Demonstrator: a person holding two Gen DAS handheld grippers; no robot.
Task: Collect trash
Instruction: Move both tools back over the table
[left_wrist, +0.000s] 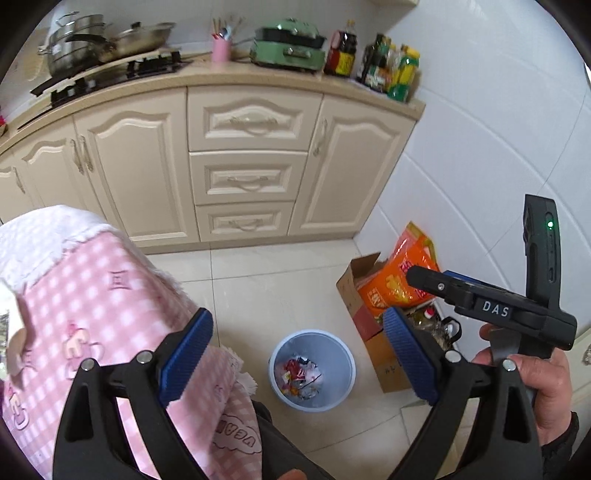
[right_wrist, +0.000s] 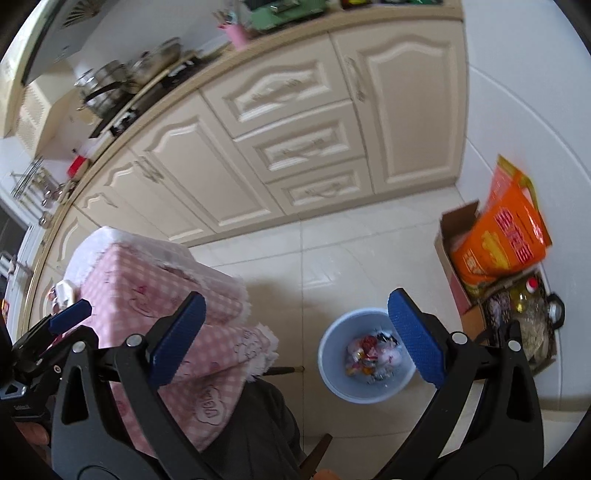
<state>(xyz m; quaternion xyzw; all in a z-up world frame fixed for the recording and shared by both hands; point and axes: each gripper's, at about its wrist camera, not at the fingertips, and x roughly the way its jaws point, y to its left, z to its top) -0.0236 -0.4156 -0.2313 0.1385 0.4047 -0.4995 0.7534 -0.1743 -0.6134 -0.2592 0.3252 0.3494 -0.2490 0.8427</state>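
**Looking down at the bin from both grippers, nothing in either one**

So here's where things stand. The trash bin, a pale blue round one, sits on the tiled floor, below and ahead of both grippers, with a heap of colourful wrappers already lying in the bottom. Both cameras tilt down at it from above.

The left gripper has its blue pads spread wide with nothing between them, and the bin shows right in the gap. The right gripper is wide open too and empty; in its own view the bin sits off to the right of centre, partly behind the right-hand pad. You can also see that gripper from the left camera, held in a hand over by the cardboard box with the orange bag.

The bin is round, so no long axis to worry about; it's just straight down from here. I'd say the left one is lined up more squarely over it, though neither looks much closer.

My guess is whatever gets collected next comes from the pink checked tablecloth side, left of the bin, and I can't make out any obvious loose trash there.
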